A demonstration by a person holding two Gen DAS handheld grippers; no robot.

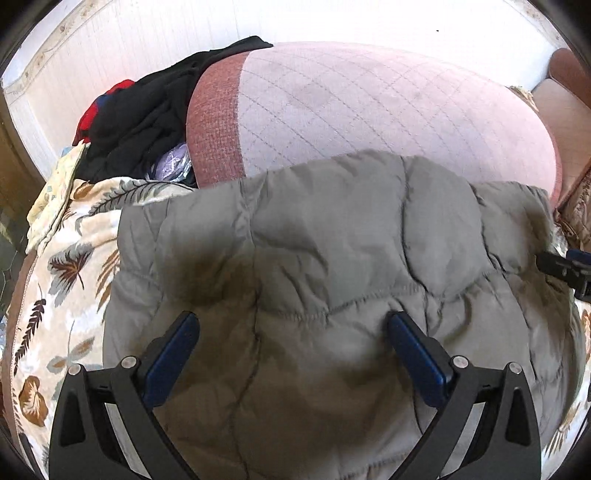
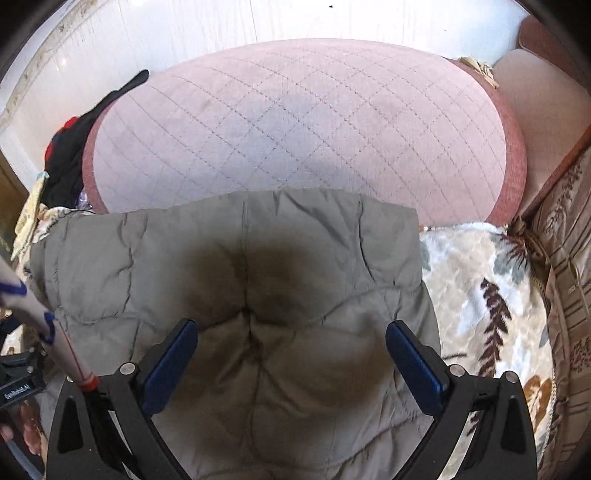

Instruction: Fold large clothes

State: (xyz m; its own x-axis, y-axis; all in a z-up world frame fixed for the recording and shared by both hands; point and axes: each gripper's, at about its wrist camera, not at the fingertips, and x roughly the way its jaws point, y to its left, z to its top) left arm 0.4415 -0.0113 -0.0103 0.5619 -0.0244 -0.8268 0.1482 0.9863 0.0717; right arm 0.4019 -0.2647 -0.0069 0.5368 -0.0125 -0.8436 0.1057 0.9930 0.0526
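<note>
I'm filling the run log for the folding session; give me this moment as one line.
stage: mid-fold | left gripper: open above grey quilted jacket | right gripper: open above jacket | jacket: on floral blanket, unheld

Pink quilted cushion (image 1: 369,122) with a diamond stitch pattern and a darker reddish woven side band (image 1: 214,125), far side of the scene. Heap of black clothes (image 1: 147,122) at its left end, red and blue fabric (image 1: 99,107) tucked in it, something shiny and crinkled (image 1: 173,162) beneath. Leaf-print blanket (image 2: 480,295), cream with brown and grey leaves, in front of the cushion. Striped patterned upholstery (image 2: 569,295) far right. White wall (image 2: 295,22) behind.
</note>
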